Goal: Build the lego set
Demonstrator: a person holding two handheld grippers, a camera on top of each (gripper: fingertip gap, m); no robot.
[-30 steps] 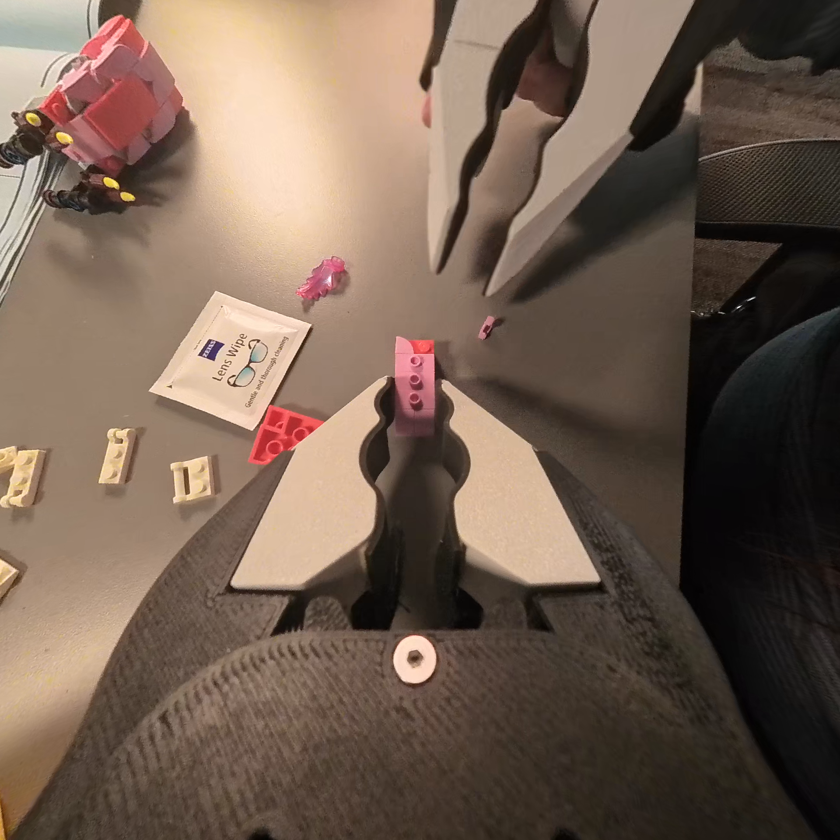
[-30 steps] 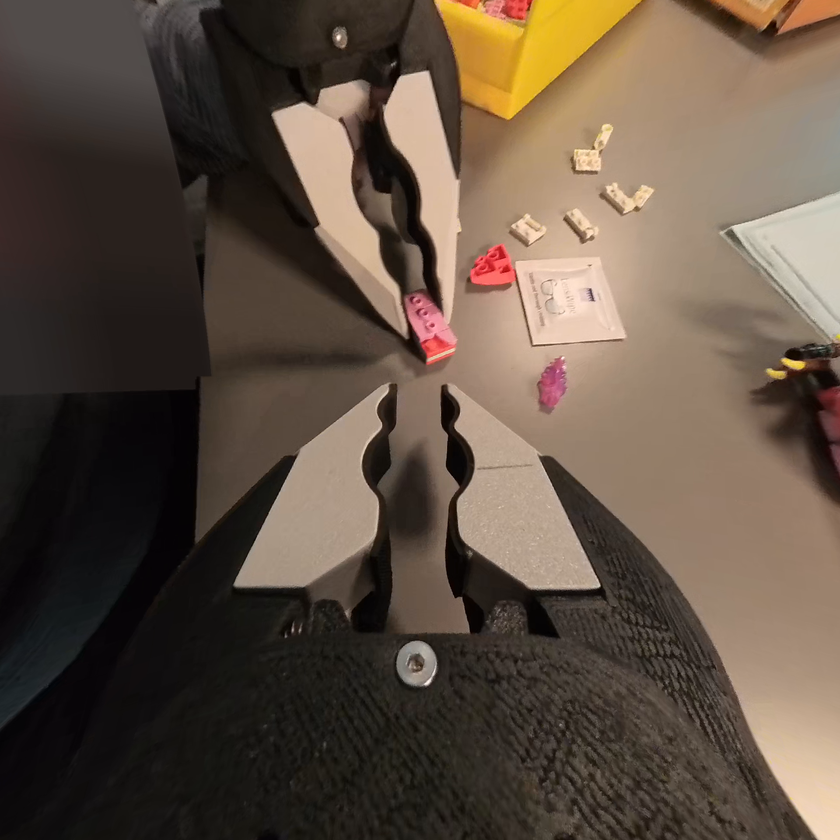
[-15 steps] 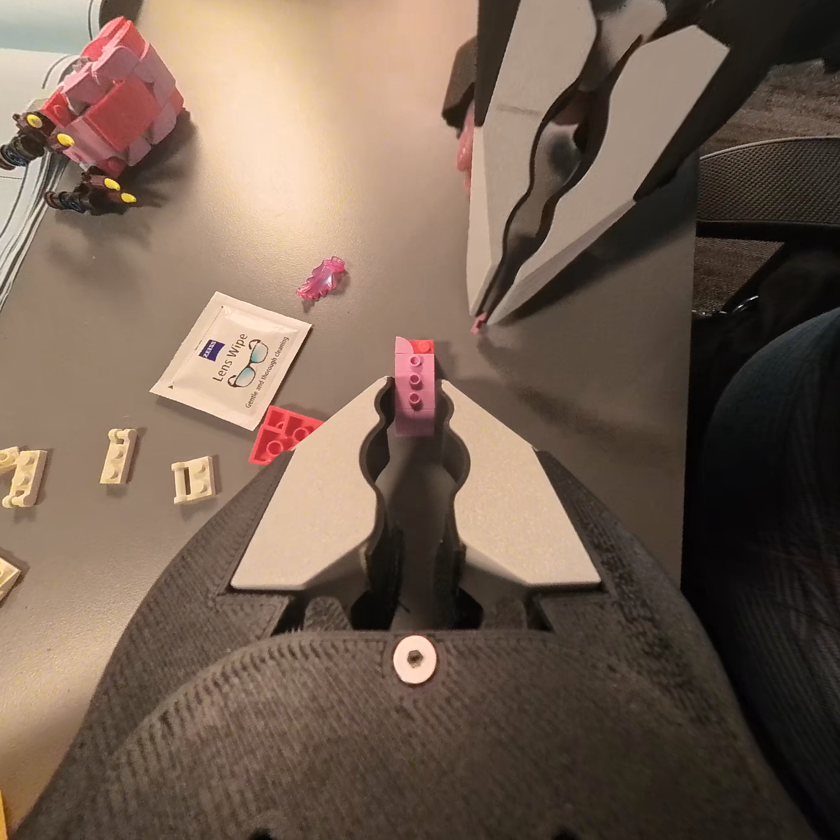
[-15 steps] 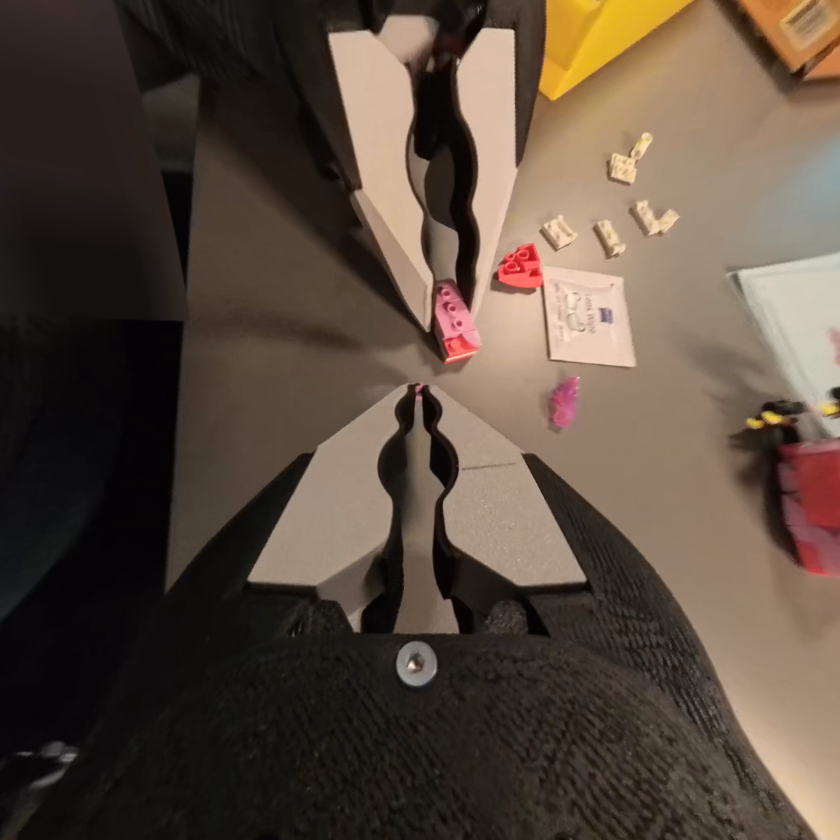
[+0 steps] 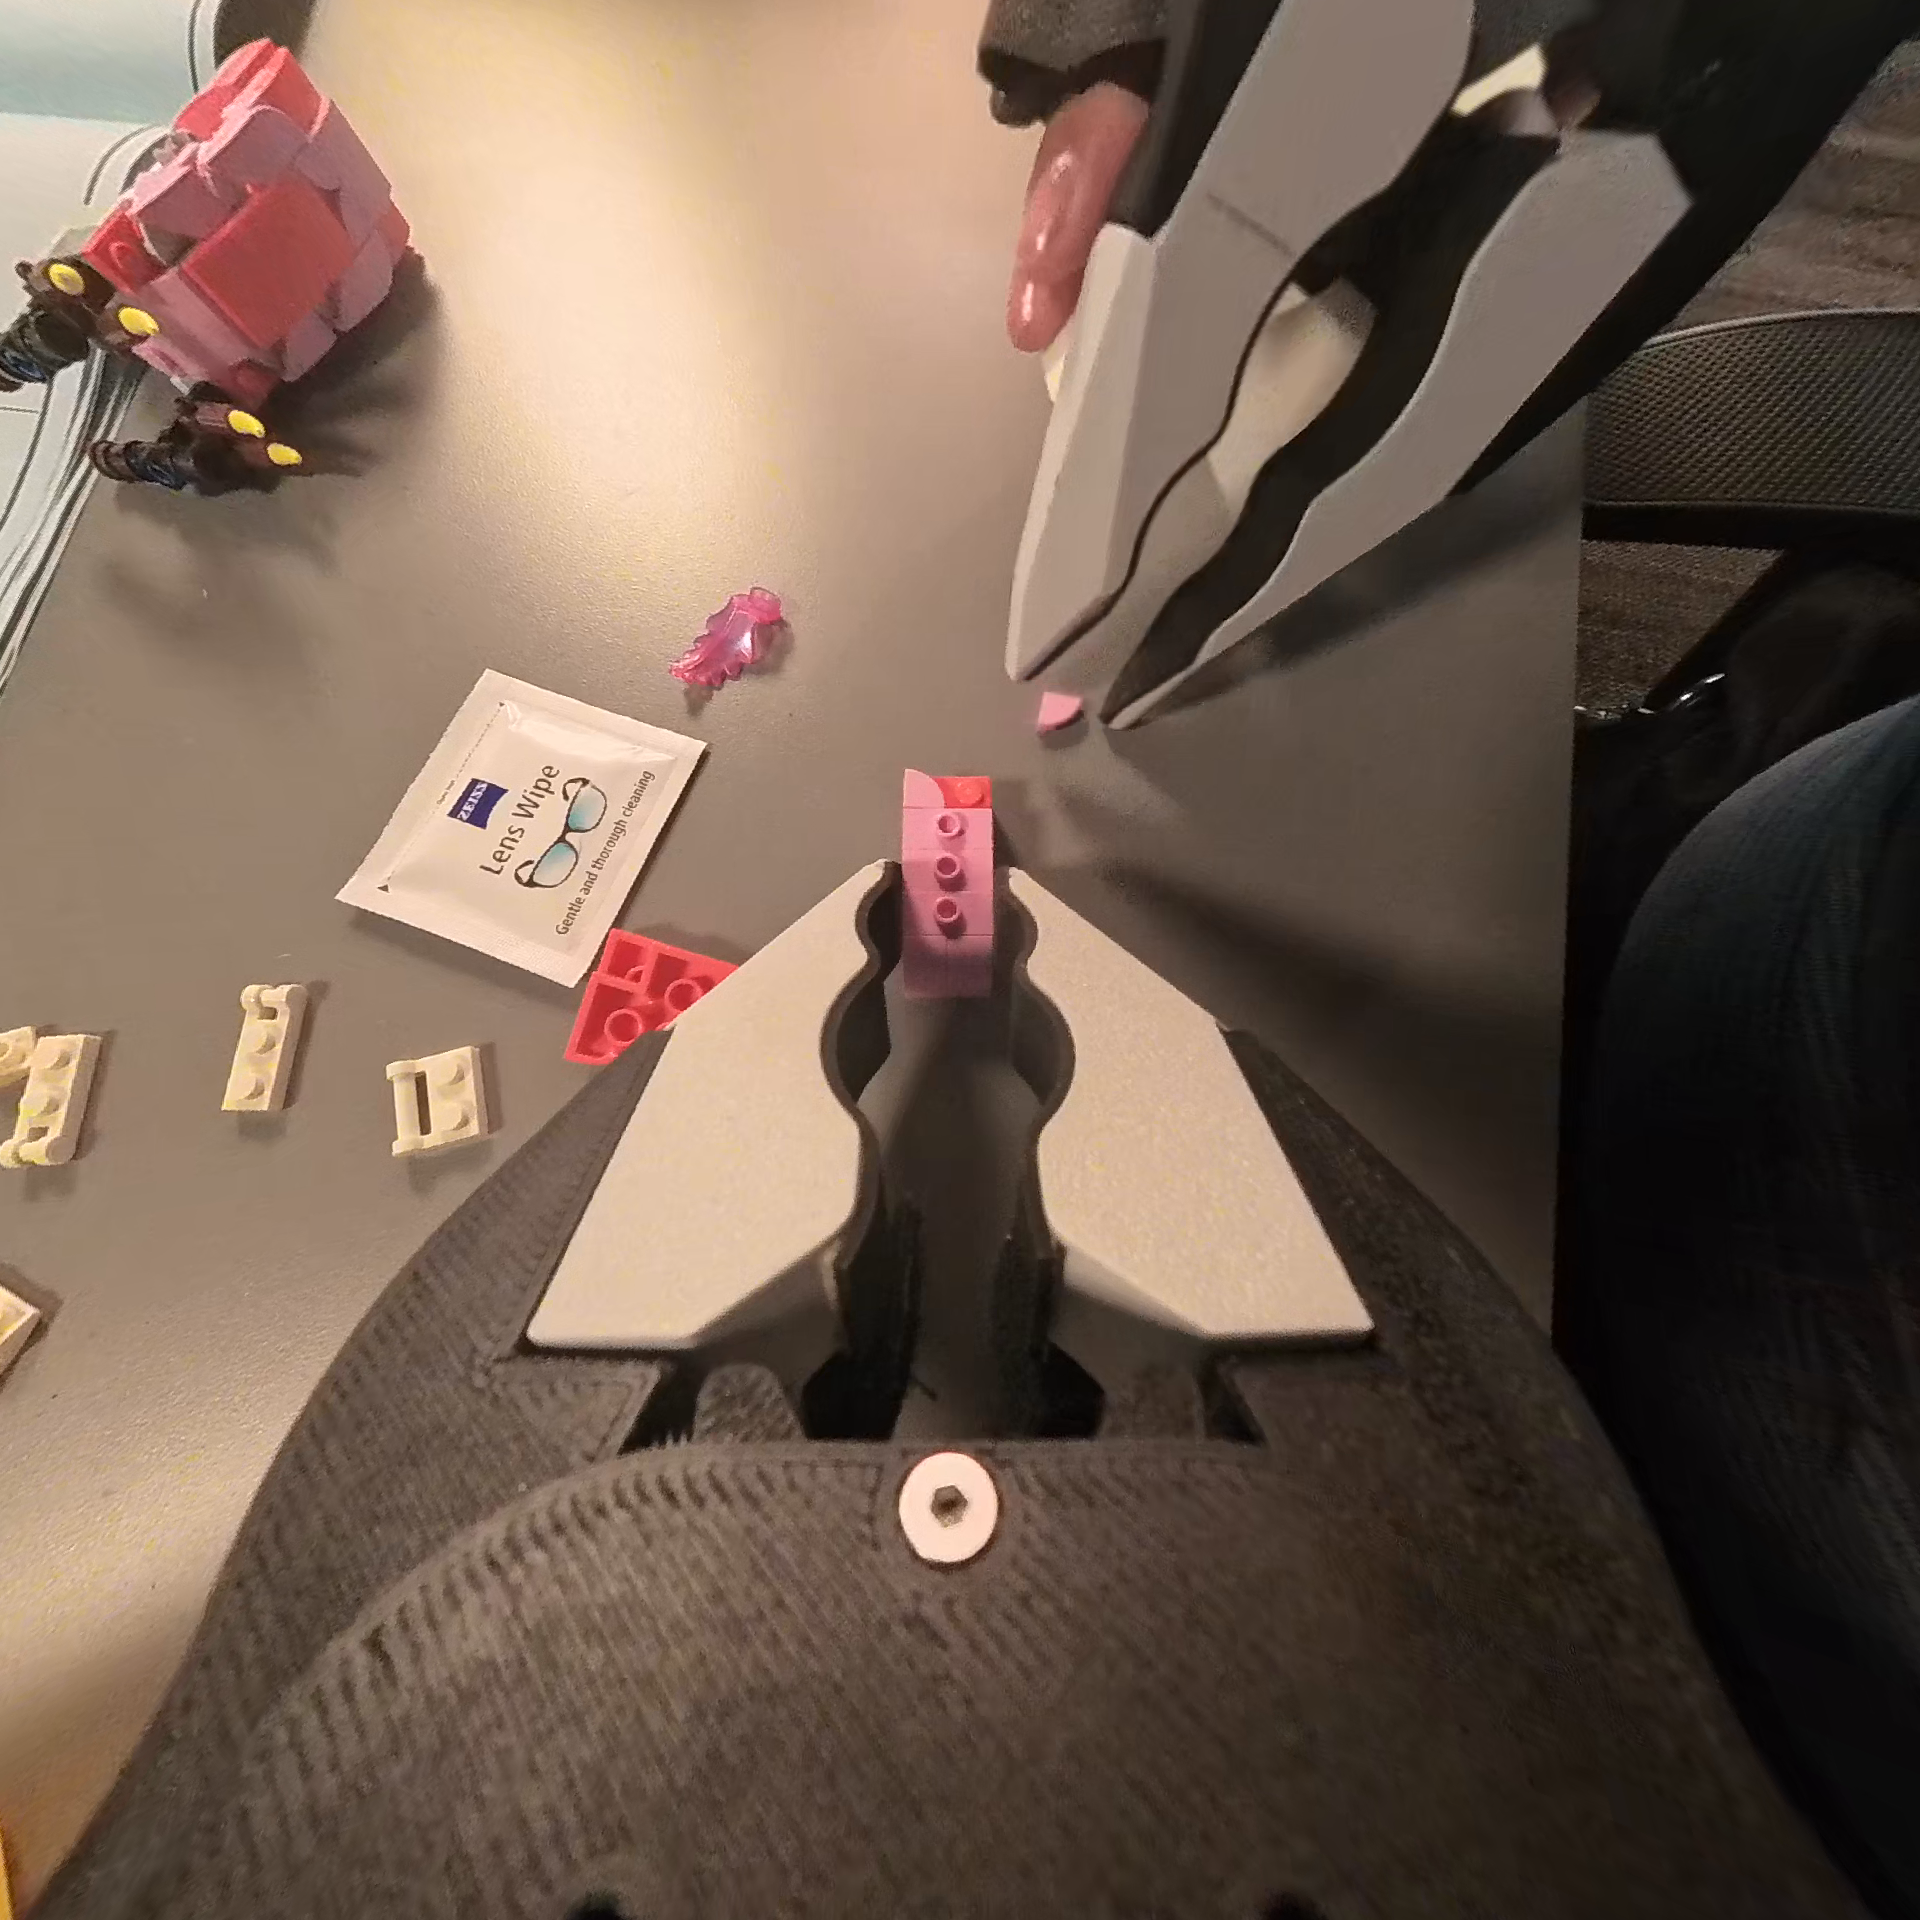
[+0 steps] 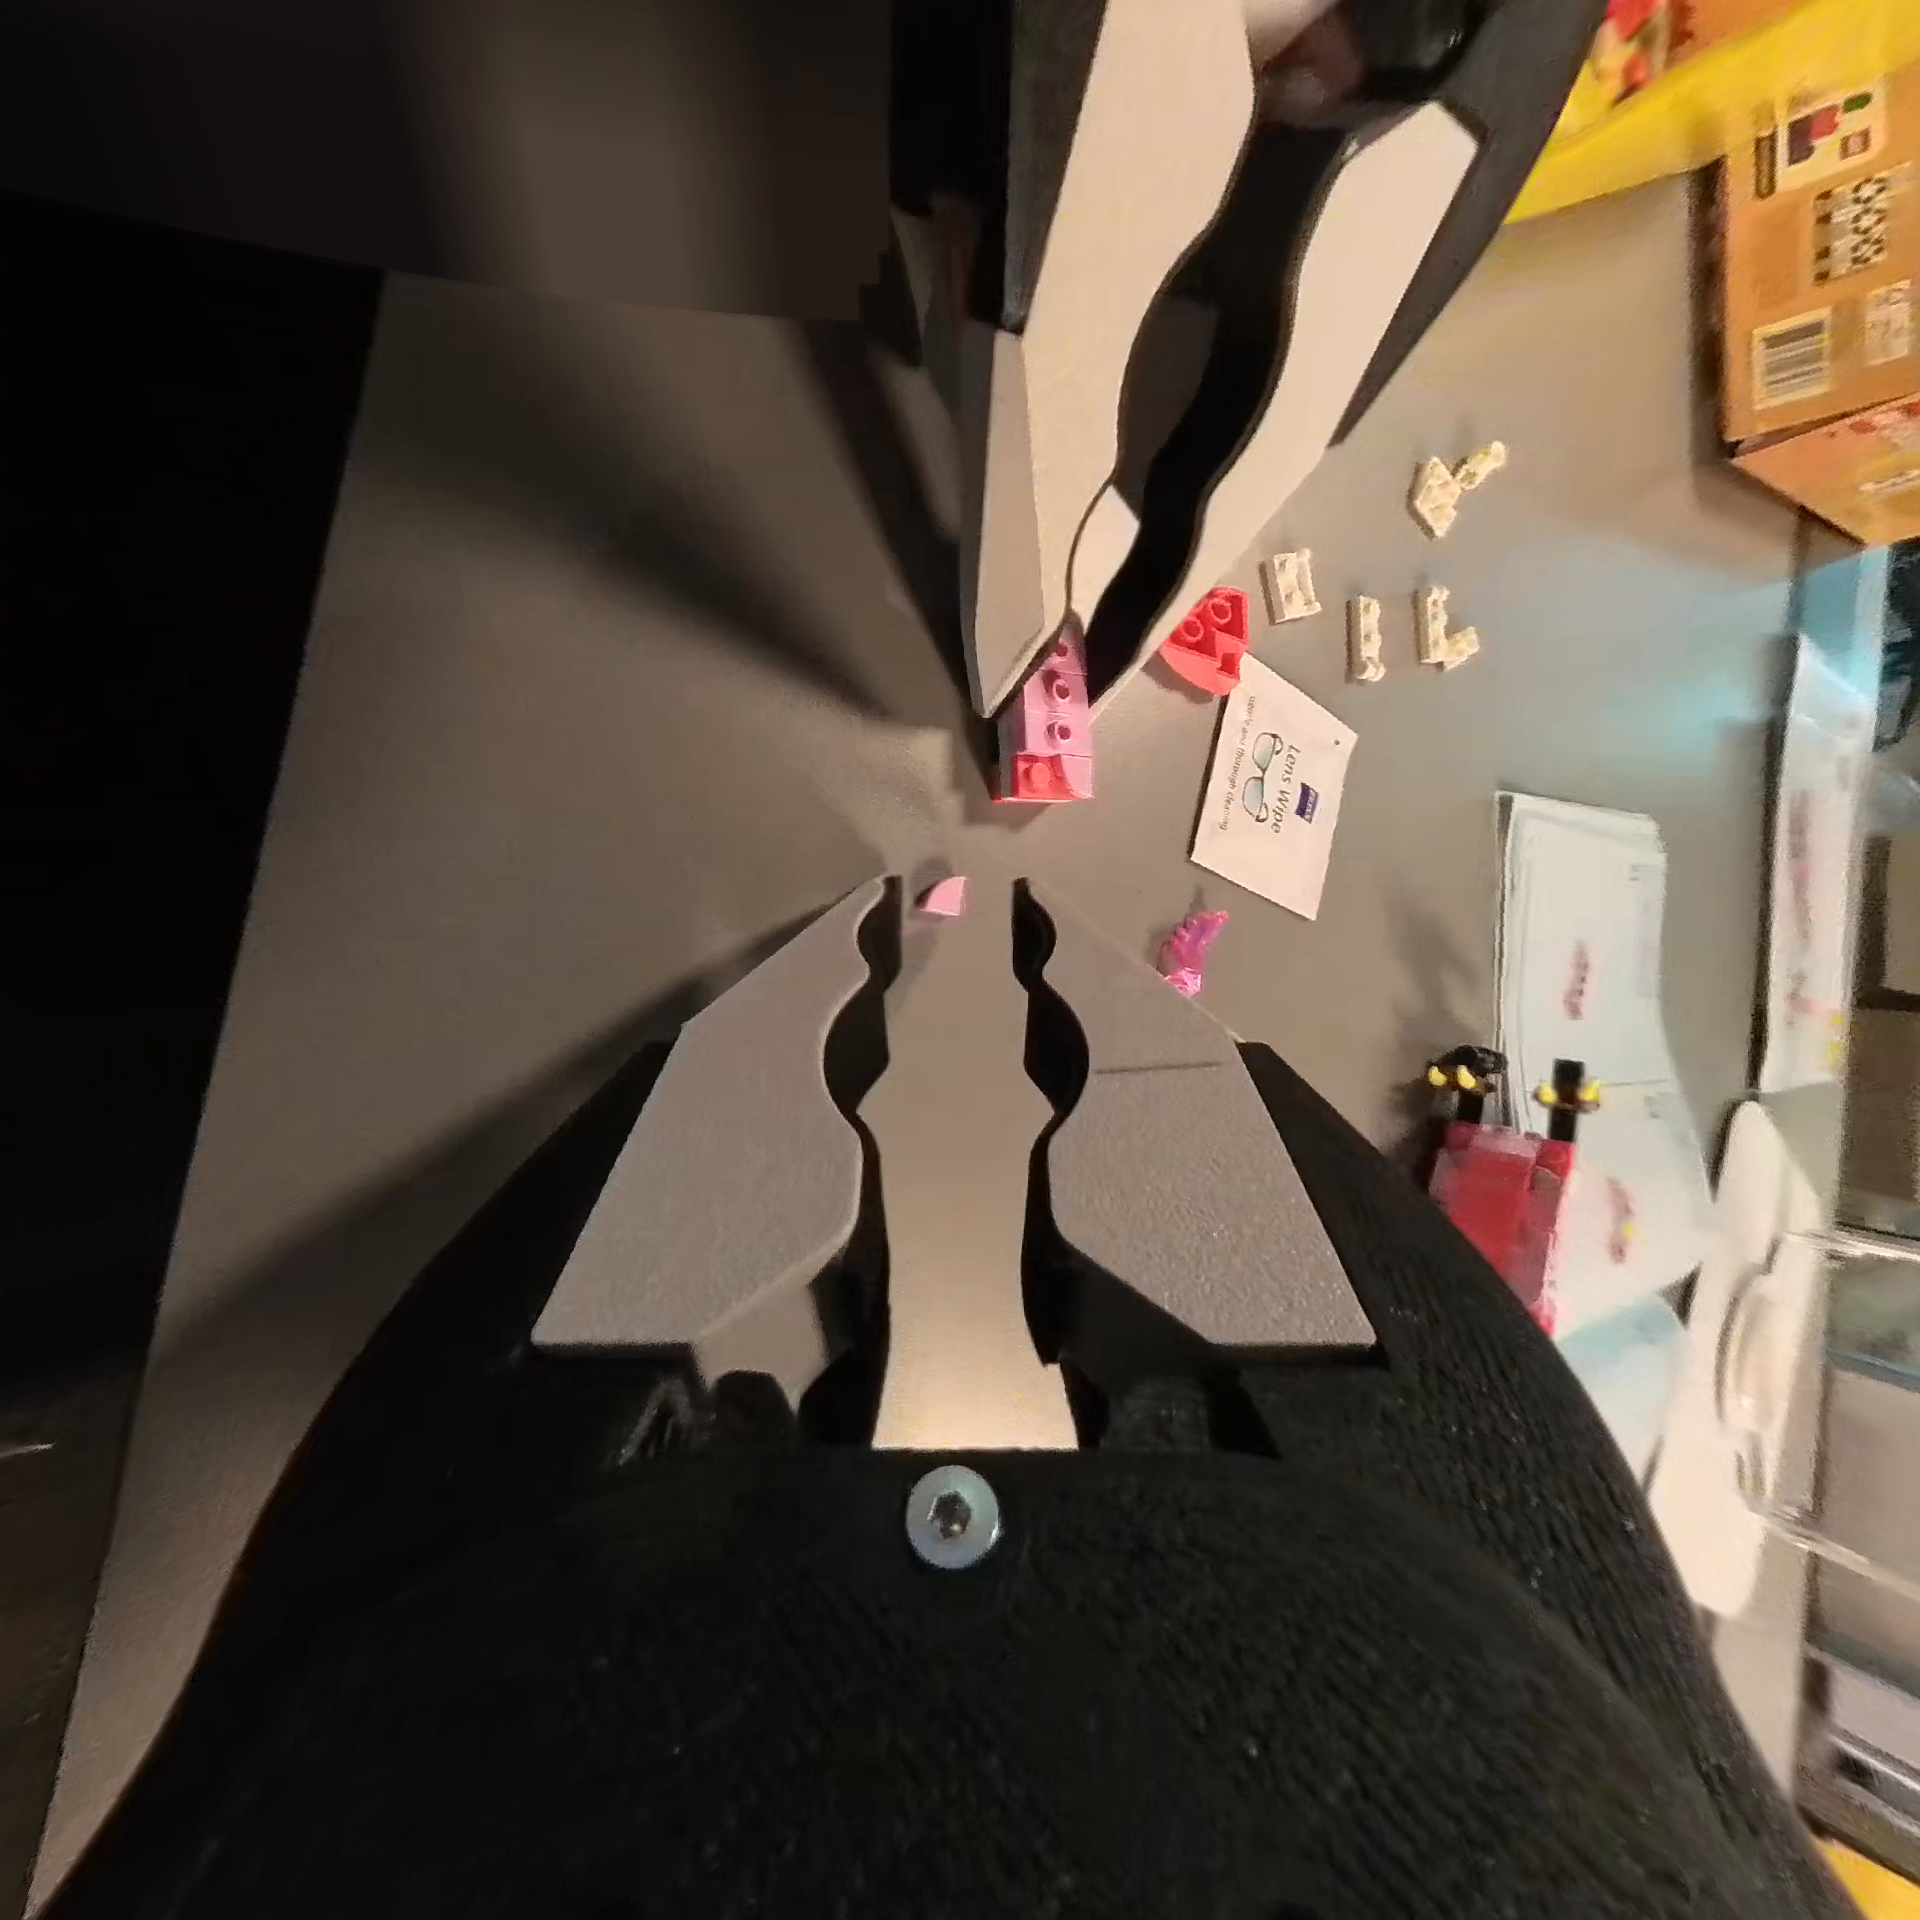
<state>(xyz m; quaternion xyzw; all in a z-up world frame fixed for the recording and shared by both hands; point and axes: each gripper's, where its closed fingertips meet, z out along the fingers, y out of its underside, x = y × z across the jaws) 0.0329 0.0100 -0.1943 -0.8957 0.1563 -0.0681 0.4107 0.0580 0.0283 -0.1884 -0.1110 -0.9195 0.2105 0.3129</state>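
Observation:
My left gripper (image 5: 951, 873) is shut on a pink brick stack with a red brick at its far end (image 5: 948, 883), low over the grey table (image 5: 1299, 935). The right wrist view shows the same stack (image 6: 1051, 727) between those fingers. My right gripper (image 6: 954, 885) is open, its tips down at the table just beyond the stack. A small pink quarter-round tile (image 6: 943, 896) lies on the table between its fingertips, nearer one of them and not pressed. The left wrist view shows that tile (image 5: 1060, 710) between the right gripper's tips (image 5: 1070, 691).
A white wipe sachet (image 5: 525, 826), a red wedge plate (image 5: 639, 997), a clear pink piece (image 5: 732, 649) and several cream plates (image 5: 265, 1044) lie to the left. A red-and-pink model (image 5: 244, 275) stands far left. The table edge (image 5: 1569, 935) is close on the right. A cardboard box (image 6: 1818, 270) stands behind. The left gripper's tips are roughly 4 cm from the right gripper's.
My right gripper came down and shut on the small pink tile, then opened again; the tile now lies loose on the table between its tips. My left gripper has kept still with the stack.

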